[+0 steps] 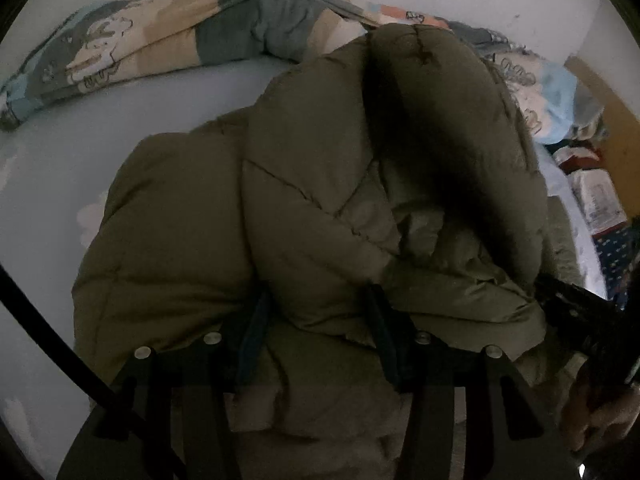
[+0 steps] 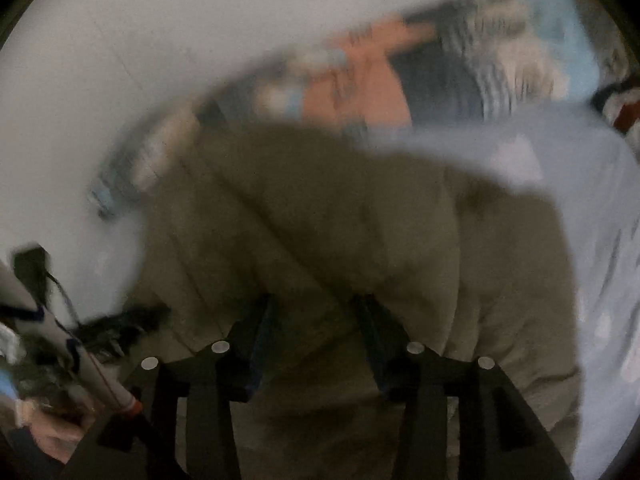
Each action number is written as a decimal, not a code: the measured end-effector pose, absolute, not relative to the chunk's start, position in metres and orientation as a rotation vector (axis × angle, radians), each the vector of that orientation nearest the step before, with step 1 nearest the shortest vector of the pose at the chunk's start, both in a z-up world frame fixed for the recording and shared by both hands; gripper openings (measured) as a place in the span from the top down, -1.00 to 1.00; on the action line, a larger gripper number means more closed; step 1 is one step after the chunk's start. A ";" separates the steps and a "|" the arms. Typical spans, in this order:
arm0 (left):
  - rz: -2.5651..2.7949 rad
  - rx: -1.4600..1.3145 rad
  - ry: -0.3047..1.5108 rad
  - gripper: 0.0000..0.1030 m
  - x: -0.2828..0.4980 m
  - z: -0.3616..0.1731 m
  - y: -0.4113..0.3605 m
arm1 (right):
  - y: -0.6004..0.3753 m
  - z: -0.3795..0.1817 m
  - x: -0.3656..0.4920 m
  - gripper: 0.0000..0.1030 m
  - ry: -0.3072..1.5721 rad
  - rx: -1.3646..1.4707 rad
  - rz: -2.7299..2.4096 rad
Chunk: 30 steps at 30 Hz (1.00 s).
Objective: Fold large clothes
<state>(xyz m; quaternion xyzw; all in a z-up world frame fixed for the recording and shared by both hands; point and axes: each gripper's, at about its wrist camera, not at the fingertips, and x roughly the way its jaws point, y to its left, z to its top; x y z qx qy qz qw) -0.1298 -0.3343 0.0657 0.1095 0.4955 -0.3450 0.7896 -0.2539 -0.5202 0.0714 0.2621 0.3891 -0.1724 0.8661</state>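
My landmark is the olive puffer jacket (image 1: pixel 320 208), a big quilted heap lying on the pale blue bed sheet (image 1: pixel 132 120). It sits on my side of the patterned quilt (image 1: pixel 168 36), which is rolled up along the wall beyond it. Past the jacket's right edge there is a clutter of bags and fabrics I can't sort out.

I judge the folding partly done. One thick panel is already doubled over the body, its quilted edge running diagonally across the middle, and the hood end is bunched up at the far side. The bundle is still lumpy and loose, not a flat packet, so at least one more fold and some squaring up remain.

My left gripper (image 1: pixel 318 336) points steeply down at the near hem of the jacket. Its fingers stand partly apart, with a puffy bulge of fabric swelling between them; they don't appear to be pinching it, so I call it released.

My right gripper (image 2: pixel 316 340) shows in a badly blurred view, also tilted down over the near edge of the jacket, fingers partly apart with fabric lying between and below them, nothing clamped as far as I can see. My hand (image 2: pixel 52 436) shows just left of the jacket there.
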 end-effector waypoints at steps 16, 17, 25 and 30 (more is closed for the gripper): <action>-0.861 0.072 1.058 0.05 -0.281 0.127 -0.208 | -0.435 0.119 -0.390 -0.24 0.701 0.629 -0.381; -0.857 0.075 1.053 0.05 -0.291 0.128 -0.200 | -0.424 0.117 -0.405 -0.24 0.699 0.645 -0.385; -0.672 0.081 1.006 -0.01 -0.383 0.096 -0.113 | -0.349 0.089 -0.496 -0.24 0.736 0.688 -0.440; -0.606 0.137 1.051 -0.01 -0.393 0.075 -0.097 | -0.330 0.065 -0.533 -0.24 0.779 0.694 -0.496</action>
